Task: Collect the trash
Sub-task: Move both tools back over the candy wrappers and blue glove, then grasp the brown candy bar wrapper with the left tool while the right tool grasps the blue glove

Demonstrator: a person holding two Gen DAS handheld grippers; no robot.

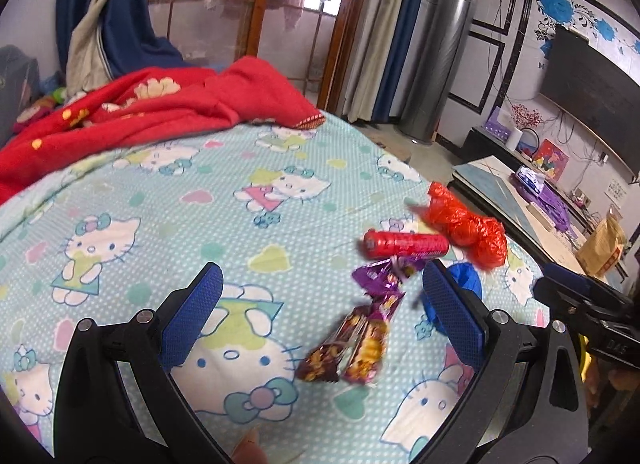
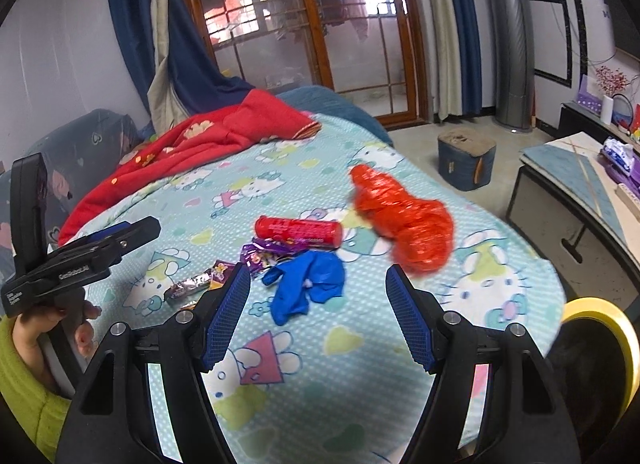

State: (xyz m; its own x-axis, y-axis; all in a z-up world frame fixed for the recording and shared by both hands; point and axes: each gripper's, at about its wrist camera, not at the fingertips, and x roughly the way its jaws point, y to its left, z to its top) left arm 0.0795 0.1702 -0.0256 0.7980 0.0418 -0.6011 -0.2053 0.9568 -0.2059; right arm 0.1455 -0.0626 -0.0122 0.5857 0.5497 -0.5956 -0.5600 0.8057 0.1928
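Trash lies on a cartoon-cat bedsheet [image 1: 160, 192]. A red tube [image 1: 405, 243] [image 2: 298, 231] lies beside a crumpled red plastic bag [image 1: 466, 225] [image 2: 404, 214]. Purple snack wrappers [image 1: 360, 328] [image 2: 266, 252] and a blue glove-like scrap [image 2: 306, 288] [image 1: 464, 284] lie nearer. My left gripper [image 1: 320, 296] is open above the sheet, the wrappers between its fingers but untouched. My right gripper [image 2: 318, 288] is open too, hovering with the blue scrap between its fingertips, apart from both pads. The left gripper [image 2: 120, 238] also shows at the left of the right wrist view, in a hand.
A red blanket [image 1: 140, 112] [image 2: 208, 136] is bunched at the far end of the bed. A yellow-rimmed bin [image 2: 600, 328] stands by the bed's right edge. Beyond are a low table [image 2: 580, 184], a stool [image 2: 466, 162] and a tall grey cylinder [image 1: 440, 56].
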